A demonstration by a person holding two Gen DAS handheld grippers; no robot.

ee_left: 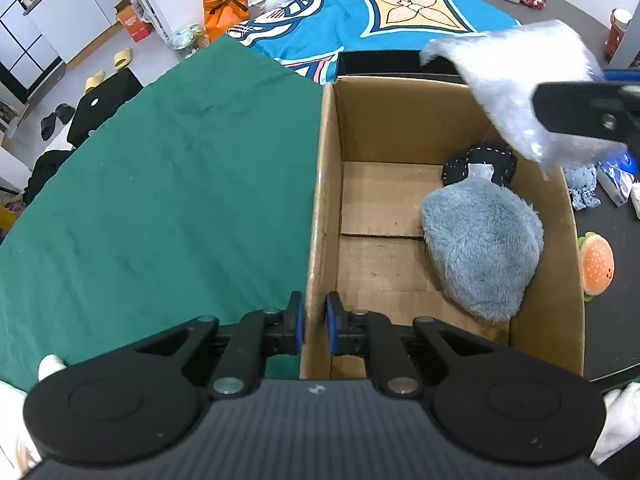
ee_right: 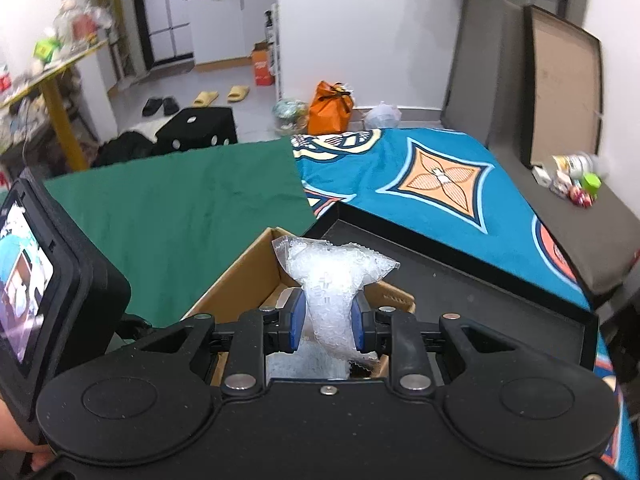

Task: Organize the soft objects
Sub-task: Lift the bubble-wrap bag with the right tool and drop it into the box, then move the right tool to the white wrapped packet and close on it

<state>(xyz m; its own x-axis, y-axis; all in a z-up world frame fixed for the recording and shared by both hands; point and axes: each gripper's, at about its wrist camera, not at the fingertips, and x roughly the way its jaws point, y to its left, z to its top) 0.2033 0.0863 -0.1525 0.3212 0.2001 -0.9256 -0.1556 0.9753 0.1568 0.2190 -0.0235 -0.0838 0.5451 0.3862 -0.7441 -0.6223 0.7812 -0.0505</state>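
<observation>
An open cardboard box (ee_left: 552, 280) stands between a green cloth and a black tabletop. My left gripper (ee_left: 315, 320) straddles the box's left wall, its blue pads pinched on the cardboard. Inside the box lie a fluffy grey-blue pouch (ee_left: 480, 248) and a black stitched ring (ee_left: 480, 158). My right gripper (ee_right: 328, 316) is shut on a clear bag of white beads (ee_right: 332, 272), held above the box's far right corner. The left wrist view shows that bag (ee_left: 516, 76) blurred, with one dark finger (ee_left: 580, 114) in front of it.
A burger plush (ee_left: 596, 264), a blue rag (ee_left: 584, 188) and a tissue packet (ee_left: 618, 178) lie on the black tabletop right of the box. The green cloth (ee_left: 160, 200) spreads to the left. A blue patterned blanket (ee_right: 440, 184) and a black tray (ee_right: 480, 280) lie beyond.
</observation>
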